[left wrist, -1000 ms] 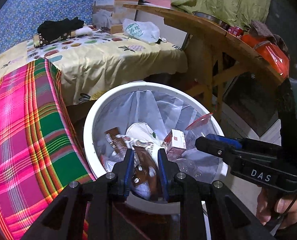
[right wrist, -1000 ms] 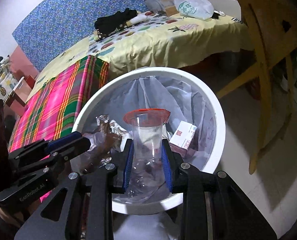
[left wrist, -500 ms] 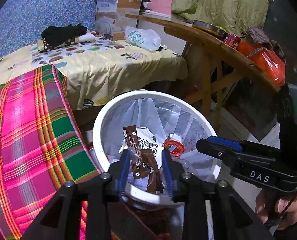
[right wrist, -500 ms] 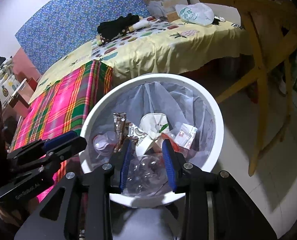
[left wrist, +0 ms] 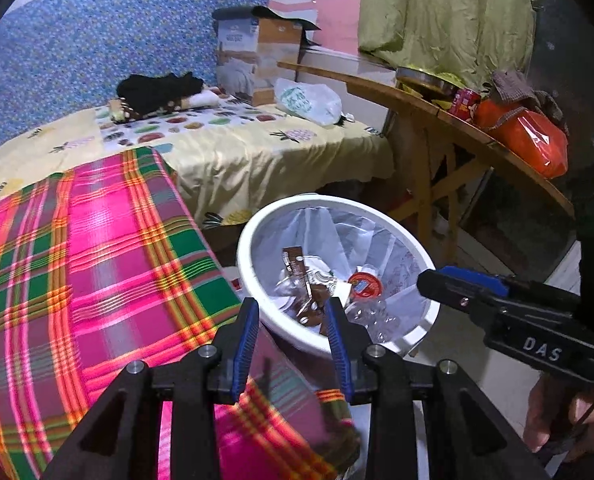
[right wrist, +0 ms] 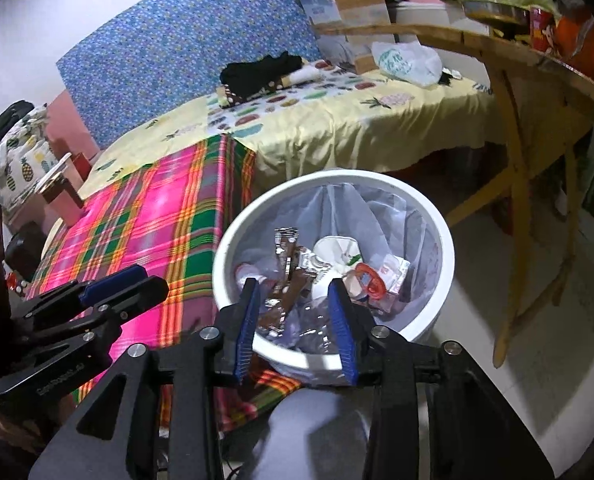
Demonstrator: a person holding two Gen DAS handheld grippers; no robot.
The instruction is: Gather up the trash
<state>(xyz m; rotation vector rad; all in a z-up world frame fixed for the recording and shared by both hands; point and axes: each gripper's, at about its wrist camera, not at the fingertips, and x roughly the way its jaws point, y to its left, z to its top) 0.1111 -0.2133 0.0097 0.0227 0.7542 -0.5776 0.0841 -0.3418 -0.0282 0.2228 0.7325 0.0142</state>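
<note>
A white bin [left wrist: 244, 254] with a clear liner stands on the floor beside the bed. Inside lie a brown wrapper [left wrist: 295, 261], a clear plastic cup with a red rim [left wrist: 364, 284], a white paper cup [right wrist: 333, 249] and a small carton [right wrist: 397, 276]. My left gripper [left wrist: 292, 316] hovers open above the bin's near rim, with nothing between its blue pads. My right gripper [right wrist: 295, 296] hangs over the bin [right wrist: 445, 248] too, its jaws opening and empty. The cup [right wrist: 371, 282] and wrapper [right wrist: 287, 248] rest below it. Each gripper shows in the other's view: right gripper [left wrist: 457, 280], left gripper [right wrist: 125, 284].
A bed with a pink-green plaid blanket [left wrist: 97, 260] and a yellow sheet [left wrist: 277, 160] borders the bin on the left. On the bed are a white plastic bag [left wrist: 309, 98], black clothes [left wrist: 157, 86] and a cardboard box [left wrist: 257, 60]. A wooden table [left wrist: 457, 128] with an orange bag [left wrist: 529, 140] stands to the right.
The left gripper let go of the brown wrapper and the right let go of the clear cup; both items now lie in the bin. Both grippers opened and drew back and up.
</note>
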